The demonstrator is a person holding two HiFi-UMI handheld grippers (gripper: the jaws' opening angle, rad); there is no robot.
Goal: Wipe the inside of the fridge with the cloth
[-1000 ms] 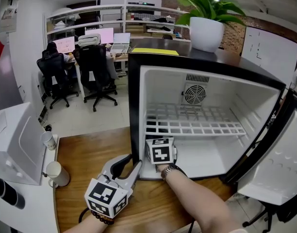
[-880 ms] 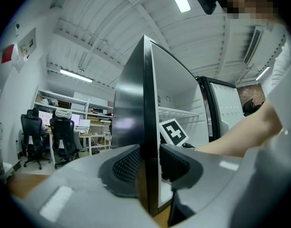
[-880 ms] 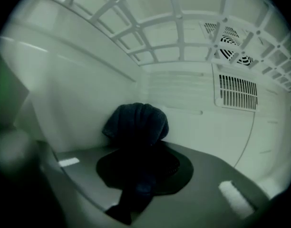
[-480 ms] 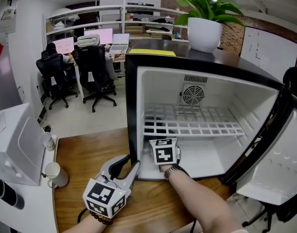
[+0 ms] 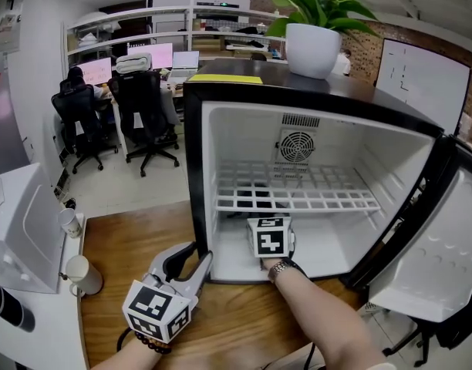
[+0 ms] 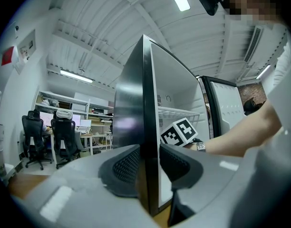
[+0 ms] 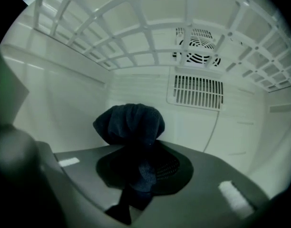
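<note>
Head view puts me at the open fridge [image 5: 321, 99], with both tongs at its lower left corner. My left gripper [image 5: 193, 264] stands astride the front edge of the side wall [image 6: 145, 103]. Its jaws are partly closed, one pad on the outer black face and one on the inner white face. They look pressed on, so I read it as a bracing grip.

My right gripper [image 7: 140, 160] is inside, under the shelf [image 5: 298, 195] and low over the floor [image 5: 328, 253]. Its jaws are nearly together and pinch the dark cloth [image 7: 130, 122]. A bunched wad of it sticks out past the tips toward the back wall [image 7: 198, 127], and a tail hangs down between the jaws. I cannot tell whether the wad touches the floor or rides just above it.

As for progress, I judge the wipe to be under way in the bottom compartment, near its front and left of centre. Every inner face looks equally white and dry, with no streak or damp patch, so nothing shows which parts are done. By position alone, I would count the back wall, the right wall, the shelf and the space above it as left to do. The inside of the door [image 5: 444, 253] is also left, if it counts.
</note>
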